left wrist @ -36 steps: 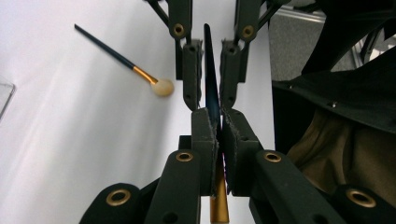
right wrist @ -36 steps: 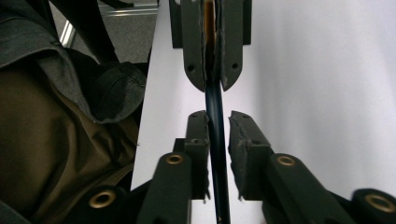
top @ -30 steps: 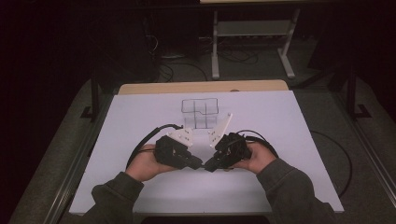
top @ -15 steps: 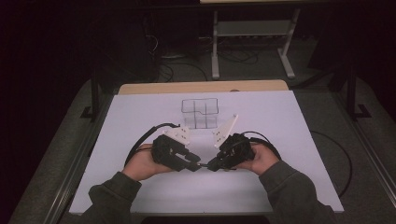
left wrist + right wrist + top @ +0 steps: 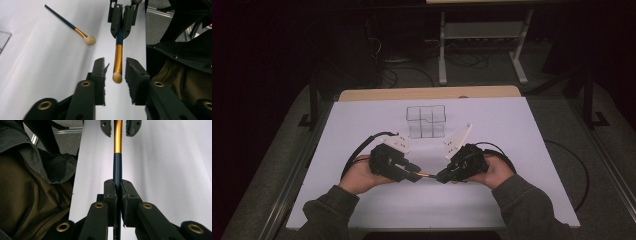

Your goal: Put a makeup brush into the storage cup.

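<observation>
Brush, dark blue in the handle with a gold ferrule and a pale rounded tip, hangs level between the two hand-held grippers near the 6 o'clock edge of the tabletop. In the high view it shows as a thin orange line bridging the two tools. The right hand-held gripper has its jaws pressed tight on the blue handle, and the brush runs straight away from it toward 12 o'clock in the right gripper view. The left hand-held gripper has its jaws parted, with the brush tip lying in the gap between them and a clear space on either side; neither pad touches it. In the high view the left hand-held gripper sits at 9 o'clock of the brush and the right hand-held gripper at 3 o'clock, each held in a hand with a dark sleeve. A second brush lies flat on the tabletop, at 10 o'clock in the left gripper view. A clear box with compartments stands toward 12 o'clock, well apart from the grippers.
</observation>
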Action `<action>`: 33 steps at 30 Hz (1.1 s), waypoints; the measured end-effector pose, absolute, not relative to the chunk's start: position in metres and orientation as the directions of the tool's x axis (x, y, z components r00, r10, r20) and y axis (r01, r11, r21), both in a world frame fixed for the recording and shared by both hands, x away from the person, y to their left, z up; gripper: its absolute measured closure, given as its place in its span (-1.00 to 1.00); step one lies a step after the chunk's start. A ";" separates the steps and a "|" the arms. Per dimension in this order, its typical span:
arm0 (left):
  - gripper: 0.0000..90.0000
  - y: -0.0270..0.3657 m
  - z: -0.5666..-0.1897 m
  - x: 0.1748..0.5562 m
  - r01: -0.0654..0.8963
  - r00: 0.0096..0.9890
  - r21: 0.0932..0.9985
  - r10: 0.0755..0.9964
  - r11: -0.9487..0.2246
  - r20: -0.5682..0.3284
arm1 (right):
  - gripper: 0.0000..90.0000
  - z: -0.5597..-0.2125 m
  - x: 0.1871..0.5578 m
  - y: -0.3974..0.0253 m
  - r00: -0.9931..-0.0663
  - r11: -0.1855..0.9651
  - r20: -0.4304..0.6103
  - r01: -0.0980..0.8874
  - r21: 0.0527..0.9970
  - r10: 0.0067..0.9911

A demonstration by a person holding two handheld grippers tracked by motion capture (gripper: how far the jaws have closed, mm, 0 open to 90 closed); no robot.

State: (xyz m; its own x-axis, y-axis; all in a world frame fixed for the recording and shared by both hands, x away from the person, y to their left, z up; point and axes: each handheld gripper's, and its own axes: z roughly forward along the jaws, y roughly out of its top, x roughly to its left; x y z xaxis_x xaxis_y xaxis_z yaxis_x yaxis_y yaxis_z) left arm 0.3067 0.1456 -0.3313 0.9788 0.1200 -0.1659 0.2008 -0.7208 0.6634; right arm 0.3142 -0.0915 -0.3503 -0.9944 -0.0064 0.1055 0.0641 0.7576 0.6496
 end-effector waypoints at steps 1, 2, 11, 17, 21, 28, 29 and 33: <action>0.66 0.145 -0.331 0.307 0.203 0.978 0.664 0.120 -0.720 -0.168 | 0.84 -0.351 0.314 -0.091 -0.994 0.758 0.106 0.065 0.649 -0.006; 0.71 0.145 -0.331 0.307 0.204 0.978 0.663 0.118 -0.720 -0.173 | 0.84 -0.352 0.314 -0.091 -0.995 0.756 0.100 0.058 0.652 -0.010; 0.84 0.142 -0.331 0.306 0.195 0.979 0.653 0.101 -0.732 -0.179 | 0.84 -0.353 0.312 -0.091 -0.997 0.758 0.082 0.042 0.651 -0.015; 0.85 0.141 -0.330 0.305 0.181 0.981 0.641 0.087 -0.746 -0.176 | 0.84 -0.355 0.310 -0.090 -0.998 0.759 0.064 0.021 0.651 -0.028; 0.85 0.141 -0.330 0.305 0.179 0.981 0.637 0.085 -0.750 -0.176 | 0.84 -0.355 0.309 -0.090 -0.997 0.756 0.069 0.024 0.654 -0.028; 0.87 0.139 -0.327 0.304 0.169 0.983 0.629 0.081 -0.759 -0.166 | 0.80 -0.356 0.310 -0.089 -0.997 0.758 0.079 0.036 0.652 -0.021; 0.87 0.139 -0.326 0.304 0.169 0.983 0.629 0.082 -0.759 -0.165 | 0.81 -0.356 0.310 -0.090 -0.996 0.758 0.082 0.038 0.652 -0.021; 0.87 0.138 -0.324 0.304 0.167 0.983 0.623 0.083 -0.764 -0.162 | 0.75 -0.356 0.310 -0.090 -0.997 0.757 0.081 0.039 0.653 -0.018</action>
